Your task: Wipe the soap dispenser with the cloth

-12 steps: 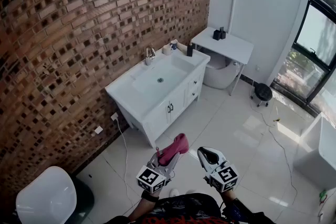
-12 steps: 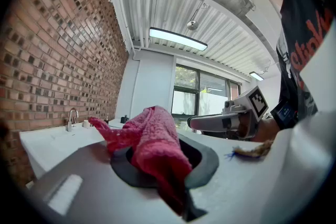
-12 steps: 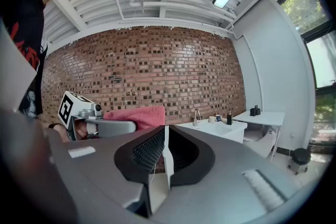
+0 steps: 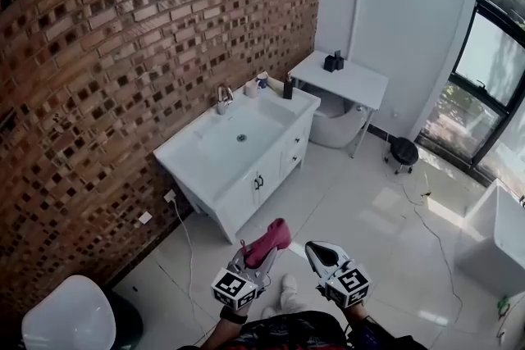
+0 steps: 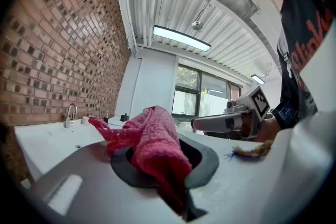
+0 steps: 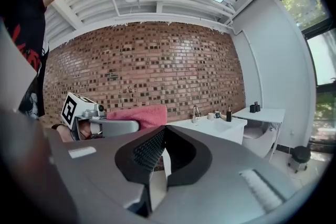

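**Change since the earlier frame:** the vanity (image 4: 205, 168) and the brick wall are sitting a little further left and lower in the head view. A white shoe (image 4: 288, 289) is now showing between the arms, and both grippers are riding slightly lower in the picture. The person appears to be stepping toward the basin. The grips look unchanged.

**Left gripper (image 4: 256, 252):** its jaws are clamping the pink cloth (image 4: 269, 240). It is being carried roughly level and aimed toward the vanity.

**Right gripper (image 4: 318, 252):** its jaws are pressing together with nothing between them. It is travelling just beside the left gripper.

**Soap dispenser (image 4: 288, 86):** this is a slim dark bottle, which I am taking to be the dispenser. It is standing at the end of the vanity top nearest the white table (image 4: 361, 86), near a cup (image 4: 262, 80) and along from the faucet (image 4: 221, 98). It is well apart from both grippers. It is standing upright with its long axis vertical. Which way its spout is facing is too small to tell.

**Cloth, orientation:** its long axis is running along the left jaws. The bunched free end is pointing ahead toward the vanity, and one fold is drooping back over the jaw tips.

**Progress, as judged:**
- The cloth is already in hand, and the approach to the vanity seems to be under way.
- No wiping is happening yet, since the cloth is nowhere near the bottle.
- Still left are closing the gap to the vanity, bringing the cloth against the bottle and rubbing it over.
- The shut right gripper is free, perhaps to steady the bottle.
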A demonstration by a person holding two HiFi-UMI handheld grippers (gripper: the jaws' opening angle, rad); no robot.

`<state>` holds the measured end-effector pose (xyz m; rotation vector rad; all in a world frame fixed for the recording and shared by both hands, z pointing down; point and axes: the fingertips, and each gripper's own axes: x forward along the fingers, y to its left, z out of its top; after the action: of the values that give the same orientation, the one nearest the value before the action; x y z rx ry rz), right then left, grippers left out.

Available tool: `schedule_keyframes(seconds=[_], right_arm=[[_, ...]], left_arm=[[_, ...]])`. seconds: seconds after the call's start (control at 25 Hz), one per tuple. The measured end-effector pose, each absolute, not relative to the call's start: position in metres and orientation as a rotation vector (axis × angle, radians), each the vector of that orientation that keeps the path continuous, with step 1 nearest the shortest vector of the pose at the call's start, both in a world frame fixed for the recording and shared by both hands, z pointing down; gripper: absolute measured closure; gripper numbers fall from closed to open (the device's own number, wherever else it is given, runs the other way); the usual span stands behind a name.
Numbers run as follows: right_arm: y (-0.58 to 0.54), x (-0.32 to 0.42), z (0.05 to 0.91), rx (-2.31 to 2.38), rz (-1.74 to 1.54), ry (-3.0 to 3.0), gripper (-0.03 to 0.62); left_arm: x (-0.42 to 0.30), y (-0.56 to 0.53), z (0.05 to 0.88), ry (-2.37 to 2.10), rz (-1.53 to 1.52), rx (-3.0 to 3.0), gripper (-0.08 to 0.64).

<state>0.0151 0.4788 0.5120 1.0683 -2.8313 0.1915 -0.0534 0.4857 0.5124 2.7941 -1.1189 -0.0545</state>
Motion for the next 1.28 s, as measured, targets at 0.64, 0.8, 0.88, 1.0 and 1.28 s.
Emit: schedule_keyframes(seconds=[0.64,0.8,0.88,1.0,1.28], right_arm=[[0.257,0.075,0.494,1.213,0.26,-2.901,0.595],[0.226,0.09,0.489,1.21,0.268,-2.923,0.595],[0.214,0.095,0.487,1.214,0.248,-2.936,0.595],[0.194,0.099,0.487,1.209,0.213,-2.93,0.595],[0.167,0.102,0.491,1.149,0.199,-2.941,0.597]], left_arm=[[-0.008,0.291,0.482,-1.208,-0.001,2.855,0.509],[0.01,0.262,0.485,-1.185,0.02,2.856,0.509],[0.016,0.25,0.486,-1.19,0.025,2.857,0.509],[0.02,0.23,0.483,-1.243,0.02,2.851,0.509],[0.024,0.202,0.484,-1.316,0.025,2.808,0.509]])
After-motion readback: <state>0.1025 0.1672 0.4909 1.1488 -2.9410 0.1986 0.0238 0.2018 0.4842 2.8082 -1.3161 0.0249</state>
